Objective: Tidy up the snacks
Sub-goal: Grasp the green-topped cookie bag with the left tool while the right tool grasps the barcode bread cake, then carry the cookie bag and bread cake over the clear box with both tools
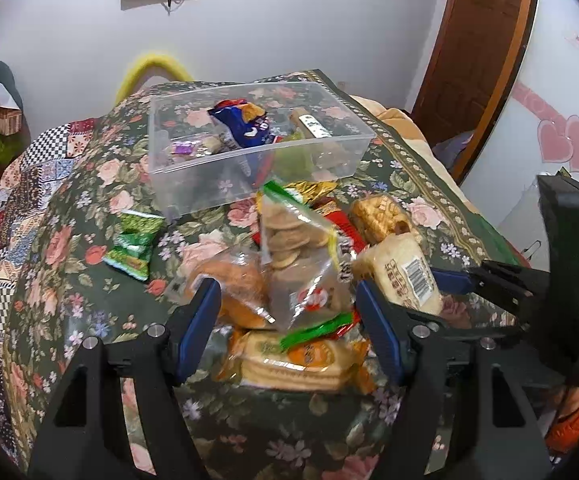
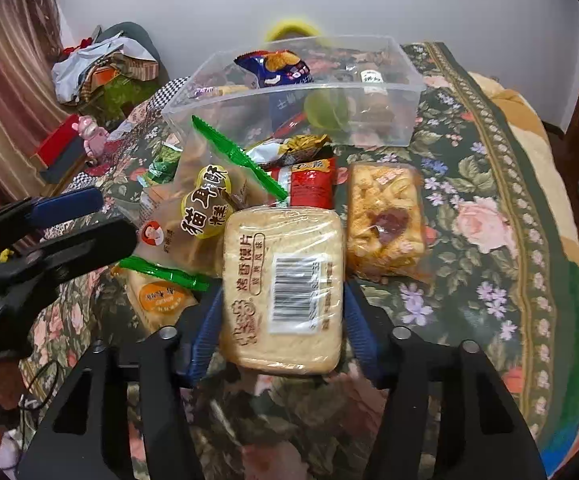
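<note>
While the right gripper (image 2: 279,304) clamps the bread-slice pack (image 2: 285,288), seemingly lifted, left gripper (image 1: 289,312) stands apart over the biscuit bag (image 1: 297,256). Next: carry to the clear bin (image 2: 369,120) at the bedspread's far edge.

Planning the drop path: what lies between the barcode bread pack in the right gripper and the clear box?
In the right wrist view, a red packet and a gold-wrapped snack lie between the bread pack and the clear box.

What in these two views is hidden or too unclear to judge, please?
- Left wrist view: cookie bag is motion-blurred; whether the left gripper jaws touch it is unclear.
- Right wrist view: bread pack hides the right gripper pads' contact.
- Both views: clear box lower contents blur behind its wall.
</note>
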Motion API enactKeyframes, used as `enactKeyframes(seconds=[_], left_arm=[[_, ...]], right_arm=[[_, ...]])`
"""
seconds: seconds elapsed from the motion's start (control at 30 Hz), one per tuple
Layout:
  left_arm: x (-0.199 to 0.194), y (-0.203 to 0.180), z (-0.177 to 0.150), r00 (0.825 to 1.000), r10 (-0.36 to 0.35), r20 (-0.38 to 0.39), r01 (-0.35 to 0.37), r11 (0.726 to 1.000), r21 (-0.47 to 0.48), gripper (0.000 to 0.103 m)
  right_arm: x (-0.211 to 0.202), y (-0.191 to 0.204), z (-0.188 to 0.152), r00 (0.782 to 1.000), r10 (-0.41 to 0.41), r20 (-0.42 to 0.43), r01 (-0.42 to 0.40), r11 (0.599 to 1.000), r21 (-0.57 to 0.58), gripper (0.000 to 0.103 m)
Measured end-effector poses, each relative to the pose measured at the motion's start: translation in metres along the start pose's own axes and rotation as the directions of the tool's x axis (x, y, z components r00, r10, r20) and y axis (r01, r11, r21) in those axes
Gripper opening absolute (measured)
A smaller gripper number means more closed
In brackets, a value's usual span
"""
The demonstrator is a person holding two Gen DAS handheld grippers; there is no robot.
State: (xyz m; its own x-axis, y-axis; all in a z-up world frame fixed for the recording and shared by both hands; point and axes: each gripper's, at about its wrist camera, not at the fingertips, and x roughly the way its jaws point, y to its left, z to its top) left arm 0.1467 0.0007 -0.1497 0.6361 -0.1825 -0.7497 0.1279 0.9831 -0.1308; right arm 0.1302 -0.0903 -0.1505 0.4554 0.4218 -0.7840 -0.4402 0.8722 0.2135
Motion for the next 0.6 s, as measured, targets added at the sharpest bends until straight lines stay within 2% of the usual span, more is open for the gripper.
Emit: enactKeyframes(seconds=[0.17,0.37,0.6], left_arm=[[0.014,-0.010,0.008,1.000,-0.022,-0.009,0.022,1.000,0.018,0.070],[0.044,-0.010,0.012,0.998,0.004,-0.065,-0.003,1.000,0.014,0.070],[0.053,-0.009,0.015,0.999,0.013,-0.053,-0.012,1.000,0.029,0.070]], right_arm=[[-0.010,-0.011,-0.001,1.000,0.001,0.011,-0.001,1.000,0.017,0.052],[-0.021,-0.022,-0.001,0.999,-0.009,0.035,0.008,0.999,0.040,0.052],[-0.024,-0.026,0.003,0.999,-0.017,0.049,0.015,0.999,0.042,0.052]])
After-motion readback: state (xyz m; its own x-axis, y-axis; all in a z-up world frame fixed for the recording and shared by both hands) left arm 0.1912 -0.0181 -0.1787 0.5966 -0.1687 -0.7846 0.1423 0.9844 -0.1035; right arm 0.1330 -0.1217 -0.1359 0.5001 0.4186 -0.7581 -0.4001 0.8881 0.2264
